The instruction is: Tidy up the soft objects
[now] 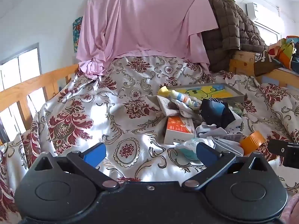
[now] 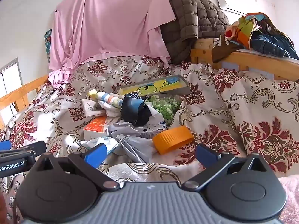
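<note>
Both hand-held grippers agape; socks (image 2: 112,100) beside tray (image 2: 185,89)

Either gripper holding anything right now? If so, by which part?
Nothing held. Left gripper and right gripper both stand wide open above the floral bedspread, fingers empty, short of the sock pile.

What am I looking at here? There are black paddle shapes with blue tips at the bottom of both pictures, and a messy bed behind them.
Those are two hand-held grippers that a person carries, one per hand, each with a camera looking along its fingers. One picture comes from the left gripper, the other from the right gripper. Both stand wide open and hold nothing. On the floral red-and-white bedspread lies a pile: a pastel striped sock, dark navy socks, an orange-and-white carton, an orange ribbed plastic lid and a grey-framed yellow picture. A pink sheet hangs behind.
</note>
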